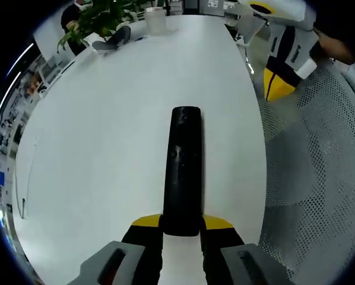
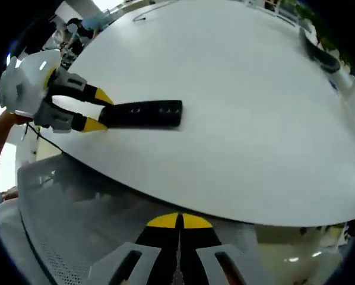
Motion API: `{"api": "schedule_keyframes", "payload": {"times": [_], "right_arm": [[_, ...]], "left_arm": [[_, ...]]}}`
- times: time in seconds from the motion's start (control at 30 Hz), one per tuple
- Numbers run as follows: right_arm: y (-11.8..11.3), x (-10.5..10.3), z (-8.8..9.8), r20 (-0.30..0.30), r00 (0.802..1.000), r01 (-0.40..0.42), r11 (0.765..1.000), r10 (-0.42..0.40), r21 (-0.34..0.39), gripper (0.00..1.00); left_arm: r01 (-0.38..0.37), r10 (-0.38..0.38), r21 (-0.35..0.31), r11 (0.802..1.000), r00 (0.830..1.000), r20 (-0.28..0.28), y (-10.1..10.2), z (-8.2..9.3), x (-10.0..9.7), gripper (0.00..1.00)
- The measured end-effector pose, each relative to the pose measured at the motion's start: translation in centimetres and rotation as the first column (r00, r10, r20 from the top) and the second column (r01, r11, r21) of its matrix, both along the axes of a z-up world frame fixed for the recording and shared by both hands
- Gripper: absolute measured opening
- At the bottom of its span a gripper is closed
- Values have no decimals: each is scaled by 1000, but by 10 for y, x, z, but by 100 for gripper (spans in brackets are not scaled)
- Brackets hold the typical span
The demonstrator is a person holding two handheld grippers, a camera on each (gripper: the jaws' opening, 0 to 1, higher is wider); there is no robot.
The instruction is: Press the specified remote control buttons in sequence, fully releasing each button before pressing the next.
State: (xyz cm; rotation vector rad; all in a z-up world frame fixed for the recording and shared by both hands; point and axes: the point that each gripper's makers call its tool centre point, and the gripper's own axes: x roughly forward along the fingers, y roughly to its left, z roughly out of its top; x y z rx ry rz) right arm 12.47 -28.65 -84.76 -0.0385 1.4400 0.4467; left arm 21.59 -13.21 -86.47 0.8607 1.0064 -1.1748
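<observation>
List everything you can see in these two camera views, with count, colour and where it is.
remote control: one, black, flat on the table, near end between the left gripper's jaws
table: one, white, oval
potted plant: one, green, far end of table
cup: one, pale, far end beside the plant
dark curved object: one, far table edge, kind unclear
mesh chair: one, grey-white, beside the table
left gripper: one, yellow-tipped, holding the remote
right gripper: one, yellow-tipped, jaws together, off the table edge

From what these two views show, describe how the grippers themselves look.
The left gripper has black jaws tipped in yellow, on grey bodies with a red patch on one side. Seen from the right gripper view, it also has a white rounded housing. The right gripper matches: black jaws, yellow tips, grey bodies.
</observation>
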Motion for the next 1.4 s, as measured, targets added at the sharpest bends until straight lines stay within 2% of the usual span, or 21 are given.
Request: {"api": "schedule_keyframes", "payload": {"times": [0.23, 0.33, 0.47, 0.77, 0.87, 1.0, 1.1, 1.23, 1.4], "right_arm": [[4, -2, 2, -16, 1000, -17, 1000, 18, 23, 0], [5, 0, 3, -4, 1000, -22, 999, 23, 34, 0], [6, 6, 8, 27, 1000, -13, 998, 11, 60, 0], [7, 9, 9, 16, 1000, 22, 995, -23, 98, 0], [9, 10, 13, 6, 999, 42, 990, -43, 138, 0], [12, 17, 21, 26, 998, 49, 980, -55, 192, 0], [10, 30, 26, 79, 995, 49, 975, -68, 215, 0], [15, 40, 32, 59, 994, 75, 959, -95, 273, 0], [18, 56, 36, 88, 991, 68, 956, -96, 286, 0]], "left_arm": [[-24, 24, -43, 999, 1000, 4, -2, 0, -9, 23], [-27, 27, -59, 998, 1000, 6, -3, 0, -12, 23], [-30, 31, -64, 997, 999, 9, -5, -1, -16, 23], [-33, 34, -84, 996, 999, 11, -8, 0, -29, 23], [-38, 39, -87, 995, 999, 11, -9, 0, -33, 23], [-53, 54, -96, 994, 998, 15, -11, 0, -38, 23], [-67, 69, -109, 992, 997, 16, -12, -1, -42, 23], [-93, 95, -113, 989, 995, 16, -15, 0, -47, 23], [-129, 132, -116, 985, 991, 15, -18, 1, -51, 23]]}}
